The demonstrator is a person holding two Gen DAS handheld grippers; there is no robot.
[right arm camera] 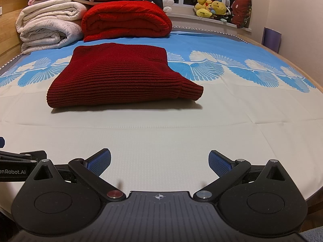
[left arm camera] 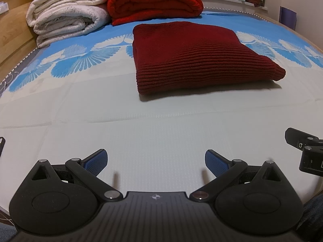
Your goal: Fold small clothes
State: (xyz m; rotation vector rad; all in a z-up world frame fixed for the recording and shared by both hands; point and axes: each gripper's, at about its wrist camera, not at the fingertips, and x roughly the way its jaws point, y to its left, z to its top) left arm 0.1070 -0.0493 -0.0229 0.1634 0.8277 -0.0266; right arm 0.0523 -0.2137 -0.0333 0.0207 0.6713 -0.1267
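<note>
A dark red ribbed knit sweater [left arm camera: 193, 56] lies folded into a thick rectangle on the bed; it also shows in the right wrist view [right arm camera: 119, 78]. My left gripper [left arm camera: 155, 161] is open and empty, low over the white sheet, well short of the sweater. My right gripper [right arm camera: 159, 161] is open and empty too, near the bed's front edge, with the sweater ahead and to its left. Part of the right gripper shows at the right edge of the left wrist view [left arm camera: 306, 151].
The bed sheet [left arm camera: 141, 121] is white in front and blue with shell prints behind. A folded bright red blanket [left arm camera: 153, 2] and stacked white blankets [left arm camera: 66, 18] lie at the back. Plush toys [right arm camera: 212, 7] sit on the window sill. A wooden bed frame [left arm camera: 14, 30] runs along the left.
</note>
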